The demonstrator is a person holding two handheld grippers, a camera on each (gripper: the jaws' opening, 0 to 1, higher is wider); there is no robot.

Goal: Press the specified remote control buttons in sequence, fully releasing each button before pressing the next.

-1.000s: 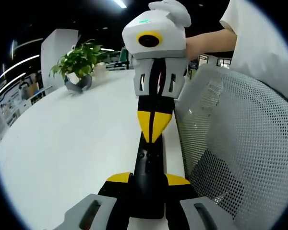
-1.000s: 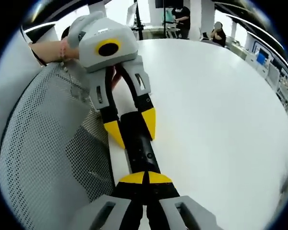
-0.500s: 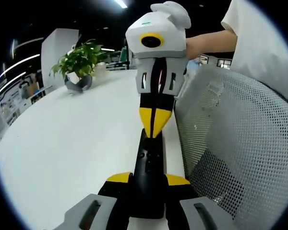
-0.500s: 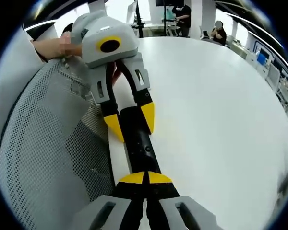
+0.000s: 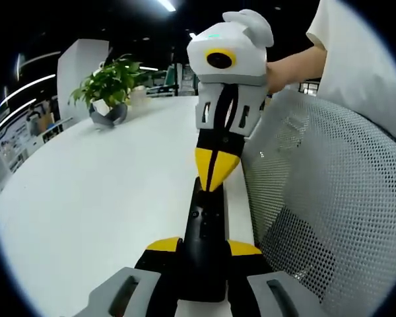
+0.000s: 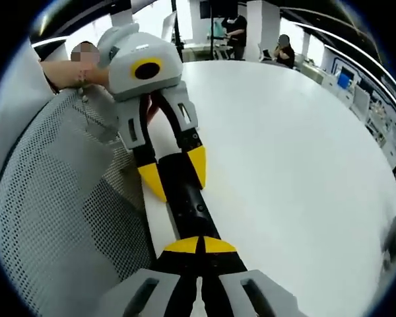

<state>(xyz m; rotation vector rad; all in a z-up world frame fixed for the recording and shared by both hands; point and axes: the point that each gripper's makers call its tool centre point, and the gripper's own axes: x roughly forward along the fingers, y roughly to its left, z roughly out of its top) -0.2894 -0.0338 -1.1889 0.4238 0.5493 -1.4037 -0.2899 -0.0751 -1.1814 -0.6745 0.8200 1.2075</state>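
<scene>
Since a second ago the right gripper (image 5: 215,170) has drifted a little to the right and lifted slightly in the left gripper view, its grey head now nearer the upper middle-right; the black remote control (image 5: 204,244) has stayed put in the other gripper's hold.

The remote control (image 6: 185,198) lies lengthwise along the near edge of the white table (image 5: 92,198), running up the middle of both views. In the left gripper view the left gripper (image 5: 203,247) has its yellow-tipped jaws spread about the width of the remote and clamped against its two sides at the bottom centre. In the right gripper view the same gripper (image 6: 173,175) comes in from the upper left, its yellow tips straddling the far end of the remote.

The right gripper (image 6: 199,246) has its jaws closed together, the yellow tips meeting in a point that rests on top of the remote; in the left gripper view those closed tips touch the remote's upper end at frame centre.

Beside the remote, a grey mesh chair back (image 5: 323,205) fills the right of the left gripper view and the left of the right gripper view (image 6: 59,211). A potted plant (image 5: 109,89) stands on the table at upper left. A hand (image 5: 287,66) grips the right gripper from the upper right, beside a white sleeve (image 5: 356,59).
</scene>
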